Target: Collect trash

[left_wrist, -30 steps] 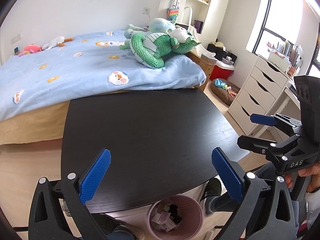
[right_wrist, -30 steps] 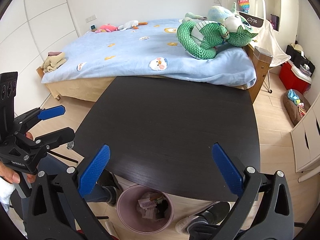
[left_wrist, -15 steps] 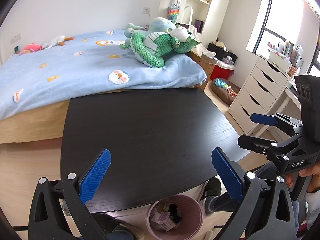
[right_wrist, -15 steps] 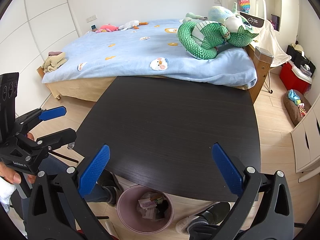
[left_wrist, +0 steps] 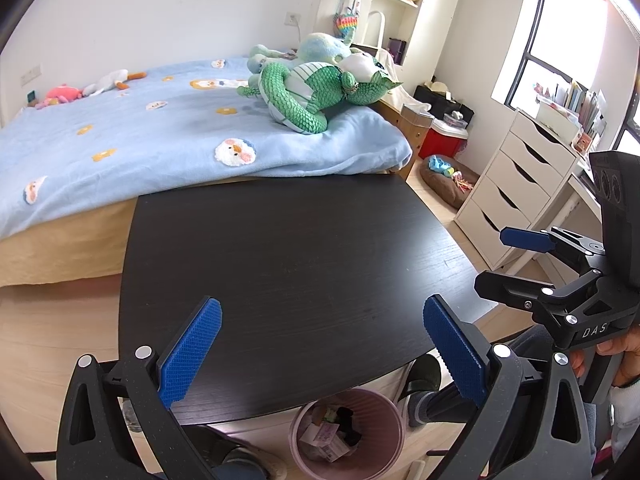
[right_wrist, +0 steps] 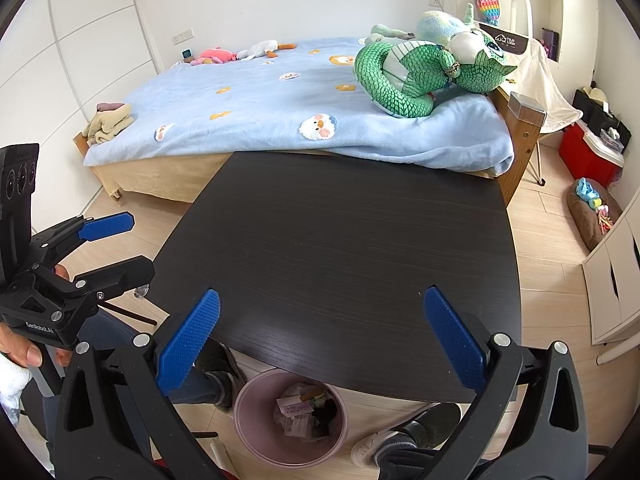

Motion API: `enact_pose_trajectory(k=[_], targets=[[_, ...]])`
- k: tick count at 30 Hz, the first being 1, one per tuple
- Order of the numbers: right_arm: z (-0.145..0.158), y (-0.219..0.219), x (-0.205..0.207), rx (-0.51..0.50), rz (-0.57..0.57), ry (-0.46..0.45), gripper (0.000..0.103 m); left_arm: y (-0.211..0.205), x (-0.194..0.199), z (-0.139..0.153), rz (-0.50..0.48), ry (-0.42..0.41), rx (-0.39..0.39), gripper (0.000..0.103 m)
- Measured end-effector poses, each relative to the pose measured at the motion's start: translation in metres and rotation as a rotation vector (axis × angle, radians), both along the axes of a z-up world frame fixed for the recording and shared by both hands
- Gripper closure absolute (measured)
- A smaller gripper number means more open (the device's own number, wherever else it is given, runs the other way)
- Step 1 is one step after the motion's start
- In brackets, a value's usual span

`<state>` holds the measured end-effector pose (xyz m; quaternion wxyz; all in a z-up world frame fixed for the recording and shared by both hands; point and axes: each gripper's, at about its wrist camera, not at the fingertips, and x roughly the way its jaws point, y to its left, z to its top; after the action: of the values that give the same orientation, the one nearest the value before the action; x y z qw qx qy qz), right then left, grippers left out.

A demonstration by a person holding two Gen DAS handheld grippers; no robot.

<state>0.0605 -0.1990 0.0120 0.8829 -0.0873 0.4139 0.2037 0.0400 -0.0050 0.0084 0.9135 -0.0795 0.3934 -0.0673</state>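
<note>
In the left wrist view, the left gripper (left_wrist: 322,354) fills the lower frame, its blue pads spread wide with nothing between them, over the near edge of the dark tabletop (left_wrist: 288,248). A pink bin (left_wrist: 347,432) holding trash (left_wrist: 326,438) stands on the floor at bottom centre, partly under the tabletop edge. The right gripper (left_wrist: 508,258) shows at the right edge, jaws apart. A bed (left_wrist: 120,144) with a green plush (left_wrist: 316,92) lies in the upper half.

In the right wrist view, the right gripper (right_wrist: 320,344) is likewise wide open and empty. The bin (right_wrist: 290,416) sits at bottom centre, trash (right_wrist: 298,414) inside. The left gripper (right_wrist: 120,246) is at the left edge, jaws parted.
</note>
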Motion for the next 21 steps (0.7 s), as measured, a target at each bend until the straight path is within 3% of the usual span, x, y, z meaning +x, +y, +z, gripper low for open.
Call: enact_pose_trajectory(k=[21], targets=[[-0.0009, 0.0008, -0.0011, 0.0, 0.001, 0.001, 0.003, -0.0044, -0.0011, -0.0017, -0.012, 0.0, -0.008, 0.006]])
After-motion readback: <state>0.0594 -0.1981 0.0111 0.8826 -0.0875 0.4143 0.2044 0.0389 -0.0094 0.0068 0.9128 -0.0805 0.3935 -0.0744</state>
